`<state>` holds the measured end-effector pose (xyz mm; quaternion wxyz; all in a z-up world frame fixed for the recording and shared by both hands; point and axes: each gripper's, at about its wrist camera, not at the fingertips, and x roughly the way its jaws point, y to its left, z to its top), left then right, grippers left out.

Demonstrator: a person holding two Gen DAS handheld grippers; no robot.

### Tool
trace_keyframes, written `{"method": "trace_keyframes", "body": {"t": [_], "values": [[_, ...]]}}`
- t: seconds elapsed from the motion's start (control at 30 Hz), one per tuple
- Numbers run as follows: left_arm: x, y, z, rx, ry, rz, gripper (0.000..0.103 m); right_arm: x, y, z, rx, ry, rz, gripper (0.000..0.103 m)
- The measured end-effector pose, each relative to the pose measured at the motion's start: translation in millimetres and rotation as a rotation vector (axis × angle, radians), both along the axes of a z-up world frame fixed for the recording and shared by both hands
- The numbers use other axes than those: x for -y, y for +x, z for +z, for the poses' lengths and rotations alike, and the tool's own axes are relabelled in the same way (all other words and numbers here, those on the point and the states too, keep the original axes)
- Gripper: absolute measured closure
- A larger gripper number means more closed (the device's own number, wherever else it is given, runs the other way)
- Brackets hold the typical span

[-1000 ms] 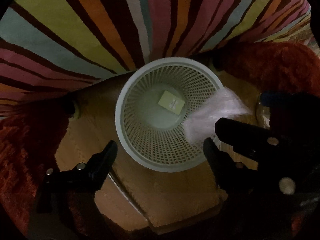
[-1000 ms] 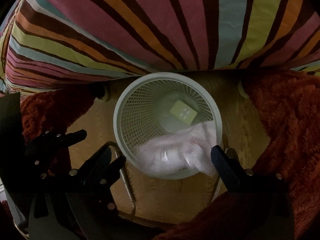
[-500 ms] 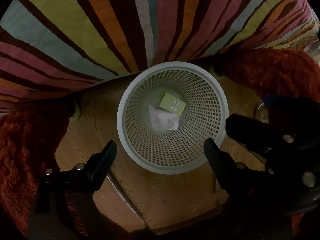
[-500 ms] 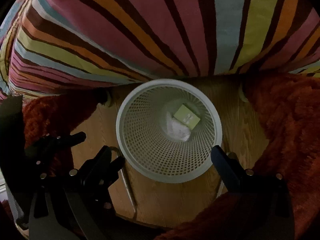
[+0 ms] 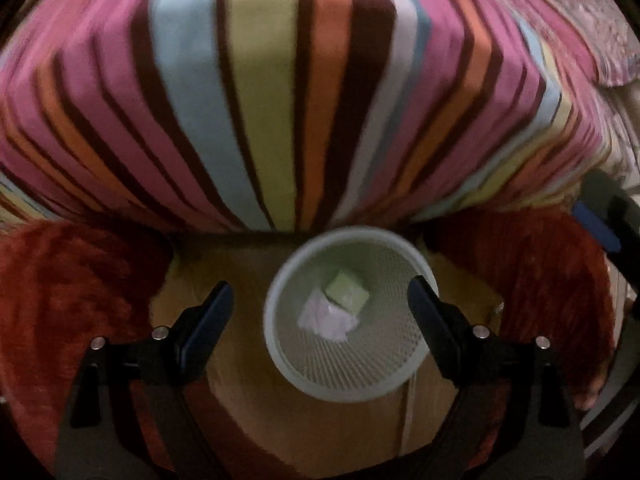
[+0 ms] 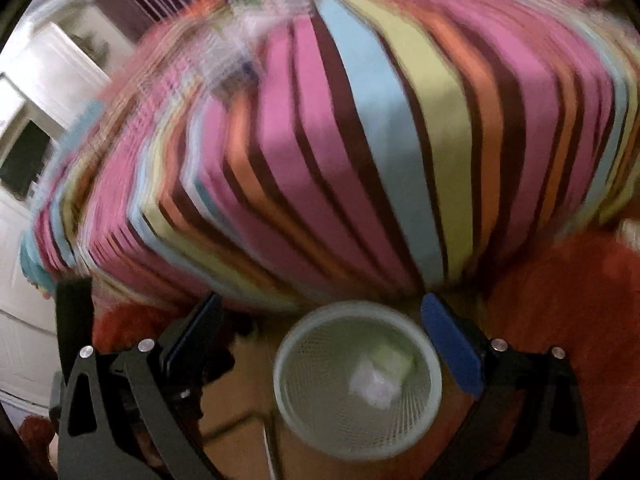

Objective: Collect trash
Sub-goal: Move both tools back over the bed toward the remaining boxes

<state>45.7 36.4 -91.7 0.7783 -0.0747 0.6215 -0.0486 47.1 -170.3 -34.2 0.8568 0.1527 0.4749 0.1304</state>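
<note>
Big striped multicoloured bedcover (image 5: 280, 100) fills the top, fuzzy red rug (image 5: 72, 300) flanking the wooden floor (image 5: 248, 420). The pale mesh plastic wastebasket (image 5: 348, 388) stands there; both the left hand-held gripper (image 5: 320, 304) and right hand-held gripper (image 6: 324, 344) gape empty above it. Inside: crumpled white wrapper (image 5: 328, 318) touching a yellow-green card (image 5: 347, 291).
</note>
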Motion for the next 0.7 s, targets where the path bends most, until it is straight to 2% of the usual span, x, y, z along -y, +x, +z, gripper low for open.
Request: {"method": "trace_keyframes", "body": {"t": [0.1,0.23,0.3,0.43,0.7], "values": [[-12,5,24,0.086,-0.022,0.052,0.017,-21,-1,25,0.137,-0.148,0.089,0.008],[-25,20,58,0.202,0.014,0.101,0.017,-33,6,45,0.240,-0.242,0.117,0.008],[-31,32,71,0.231,0.018,0.128,0.017,-38,12,49,0.267,-0.244,0.124,0.008],[-41,61,87,0.241,-0.027,0.179,0.017,-46,33,55,0.322,-0.288,0.158,0.008],[-43,121,111,0.271,-0.045,0.209,0.017,-54,63,56,0.301,-0.225,0.217,0.008]]}}
